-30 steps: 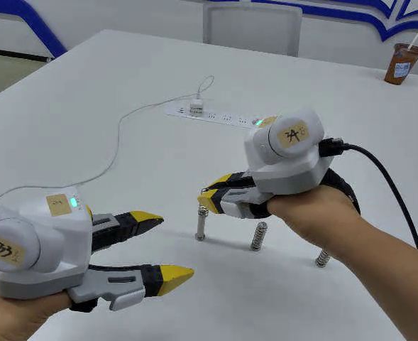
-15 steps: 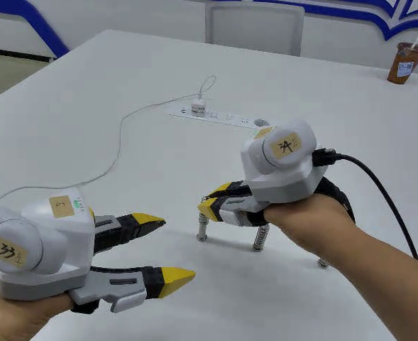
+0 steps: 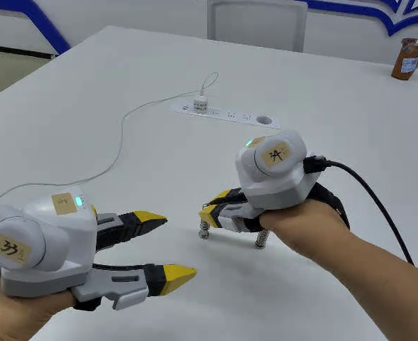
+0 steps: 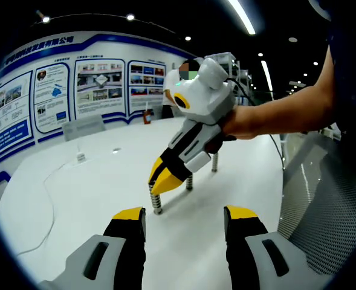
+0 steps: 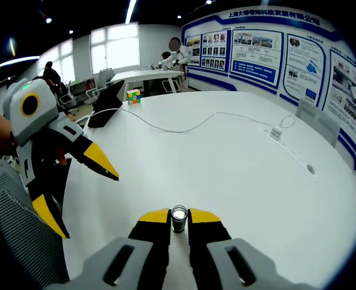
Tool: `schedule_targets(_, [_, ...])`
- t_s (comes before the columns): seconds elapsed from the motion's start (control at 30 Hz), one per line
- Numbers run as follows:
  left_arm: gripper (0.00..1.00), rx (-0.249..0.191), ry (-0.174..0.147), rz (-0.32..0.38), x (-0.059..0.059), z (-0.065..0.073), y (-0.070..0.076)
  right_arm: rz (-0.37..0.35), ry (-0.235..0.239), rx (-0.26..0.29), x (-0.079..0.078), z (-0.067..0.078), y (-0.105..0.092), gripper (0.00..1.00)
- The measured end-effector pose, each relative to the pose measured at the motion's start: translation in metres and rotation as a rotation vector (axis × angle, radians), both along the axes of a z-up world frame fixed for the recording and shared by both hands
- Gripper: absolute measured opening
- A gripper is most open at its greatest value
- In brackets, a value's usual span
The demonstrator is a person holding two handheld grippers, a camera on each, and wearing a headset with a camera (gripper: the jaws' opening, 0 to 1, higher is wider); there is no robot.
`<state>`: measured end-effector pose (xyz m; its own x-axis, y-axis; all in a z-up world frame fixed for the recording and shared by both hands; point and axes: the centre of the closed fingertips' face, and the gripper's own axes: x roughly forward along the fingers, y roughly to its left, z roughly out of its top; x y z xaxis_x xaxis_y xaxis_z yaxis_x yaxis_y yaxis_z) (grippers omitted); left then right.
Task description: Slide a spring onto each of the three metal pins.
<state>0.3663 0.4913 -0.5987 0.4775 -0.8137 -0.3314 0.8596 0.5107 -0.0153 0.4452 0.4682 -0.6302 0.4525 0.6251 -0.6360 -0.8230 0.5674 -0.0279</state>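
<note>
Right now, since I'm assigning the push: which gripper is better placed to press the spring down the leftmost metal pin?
Right. The yellow-tipped right gripper is shut on the coiled metal spring; the open left gripper hangs apart, holding nothing.

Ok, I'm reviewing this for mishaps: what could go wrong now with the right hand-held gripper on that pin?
The right hand-held gripper pinches the top of the thin spring-wrapped metal pin; a sideways tug could tip it or bend it. The second spring-covered pin stands close beneath the person's hand and could get knocked.
</note>
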Motion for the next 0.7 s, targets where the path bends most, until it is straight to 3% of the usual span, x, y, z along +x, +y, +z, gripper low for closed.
schedule_targets(0.3, [0.53, 0.003, 0.001, 0.003, -0.001, 0.001, 0.0, -0.004, 0.016, -0.028, -0.001, -0.012, -0.001, 0.12])
schedule_targets(0.7, [0.54, -0.002, 0.003, 0.005, 0.0, 0.002, 0.001, -0.003, 0.009, -0.034, -0.002, -0.011, 0.0, 0.14])
